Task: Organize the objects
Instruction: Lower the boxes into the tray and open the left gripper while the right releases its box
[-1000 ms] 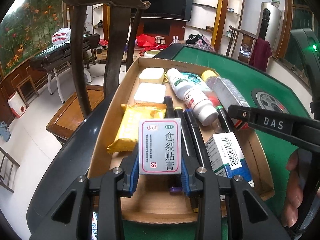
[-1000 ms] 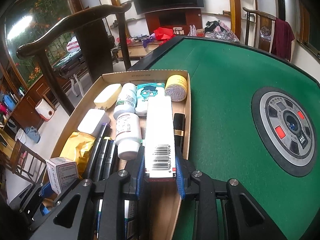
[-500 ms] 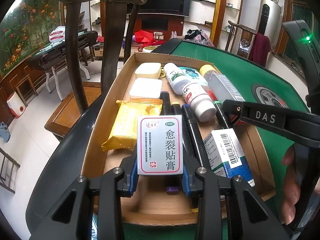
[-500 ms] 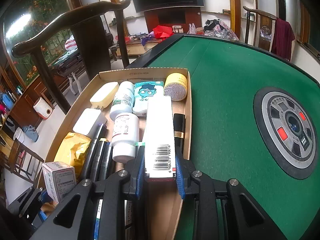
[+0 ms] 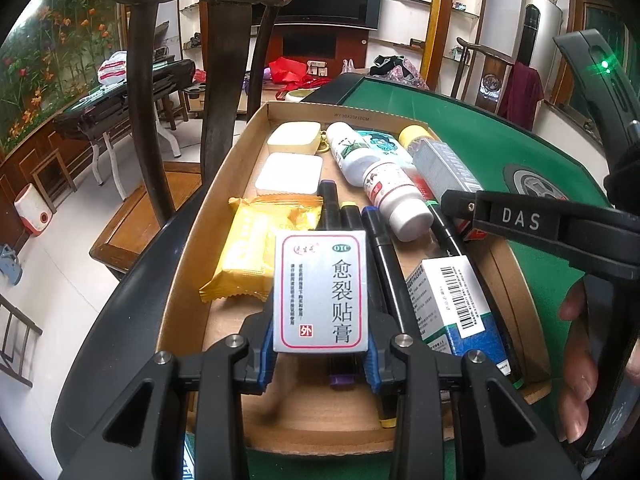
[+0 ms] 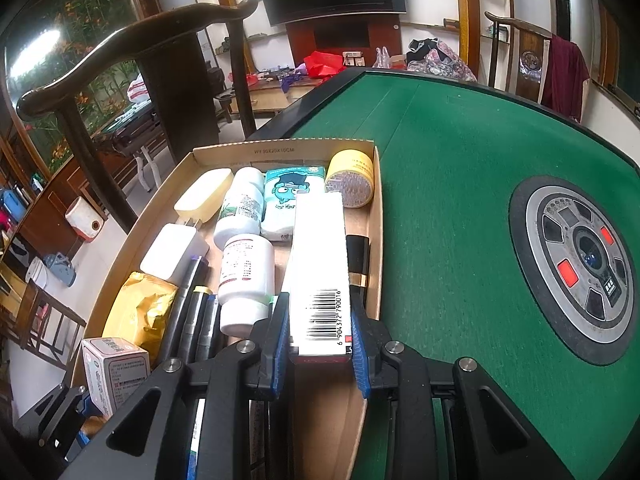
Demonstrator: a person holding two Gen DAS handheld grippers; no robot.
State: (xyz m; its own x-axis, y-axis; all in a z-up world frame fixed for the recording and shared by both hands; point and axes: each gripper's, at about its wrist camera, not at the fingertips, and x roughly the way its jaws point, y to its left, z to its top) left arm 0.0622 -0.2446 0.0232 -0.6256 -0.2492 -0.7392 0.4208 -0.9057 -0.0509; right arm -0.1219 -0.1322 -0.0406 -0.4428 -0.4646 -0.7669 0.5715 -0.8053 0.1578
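Left gripper (image 5: 320, 350): blue pads are clamped on both sides of the small medicine box (image 5: 320, 292), and the box stands upright between them, printed face to the camera.
Small medicine box, placing: it hangs over the near end of the cardboard tray (image 5: 188, 280), above the dark markers (image 5: 384, 264), with the yellow packet (image 5: 256, 248) just to its left in the picture. Whether its bottom edge touches the tray floor I cannot tell.
Right gripper (image 6: 318, 354): jaws are narrowed onto the long white box (image 6: 318, 264), pads pressing its two long sides at the barcode end.
Long white box, placing: it reaches forward from the pads along the tray's right side, its far end close to the yellow jar (image 6: 350, 178), with the capped white bottle (image 6: 244, 280) just to its left.
Cross view: from the left camera, the right gripper's black arm marked DAS comes across above the tray's right edge, with fingers of a hand (image 5: 580, 368) at the lower right.
Tray contents nearby: a blue-and-white barcode box (image 5: 456, 312) lies just right of the markers; two white blocks (image 5: 290, 172) sit toward the far end.
Tray, setting: it rests at the edge of the green table (image 6: 460, 200).
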